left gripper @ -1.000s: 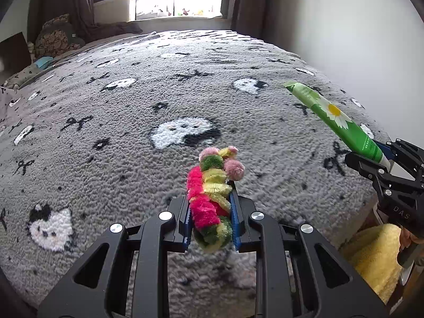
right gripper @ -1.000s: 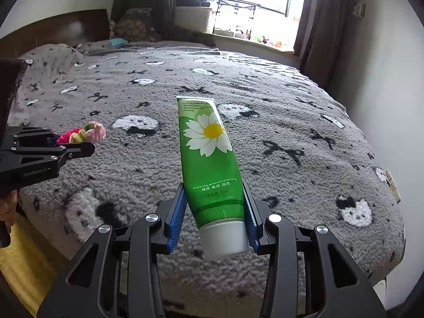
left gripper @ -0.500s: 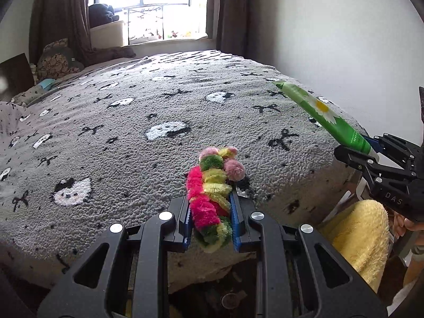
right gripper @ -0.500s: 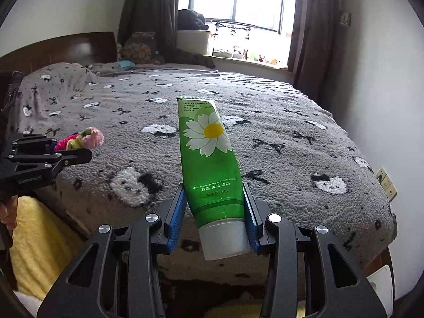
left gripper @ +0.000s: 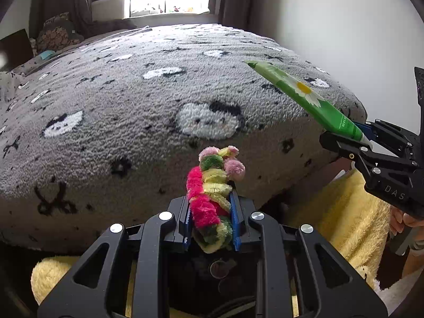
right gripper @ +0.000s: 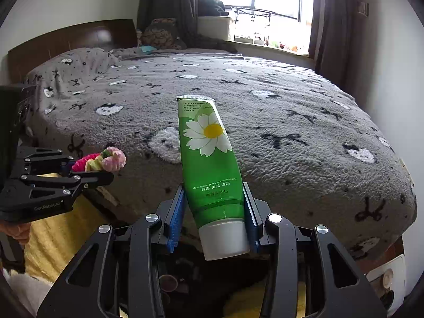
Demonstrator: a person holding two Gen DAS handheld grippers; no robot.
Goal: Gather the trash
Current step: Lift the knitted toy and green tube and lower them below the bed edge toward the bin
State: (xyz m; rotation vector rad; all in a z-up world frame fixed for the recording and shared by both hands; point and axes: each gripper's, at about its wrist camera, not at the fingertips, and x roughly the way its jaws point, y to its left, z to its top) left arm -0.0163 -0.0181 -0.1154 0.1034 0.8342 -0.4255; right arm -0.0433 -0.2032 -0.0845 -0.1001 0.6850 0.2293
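Note:
My left gripper is shut on a fluffy pink, yellow and green scrunchie, held in the air in front of the bed's foot edge. My right gripper is shut on a green hand cream tube with a daisy print and a white cap, pointing up. In the left wrist view the right gripper and the tube are at the right. In the right wrist view the left gripper with the scrunchie is at the left.
A bed with a grey fleece blanket fills both views. A wooden headboard stands at the far left, a window at the back. Yellow fluffy fabric lies below the bed edge. A white wall runs along the right.
Both grippers have pulled back from the bed and dropped lower; the bed's foot edge and the yellow fabric below now show more. Both still hold their objects.

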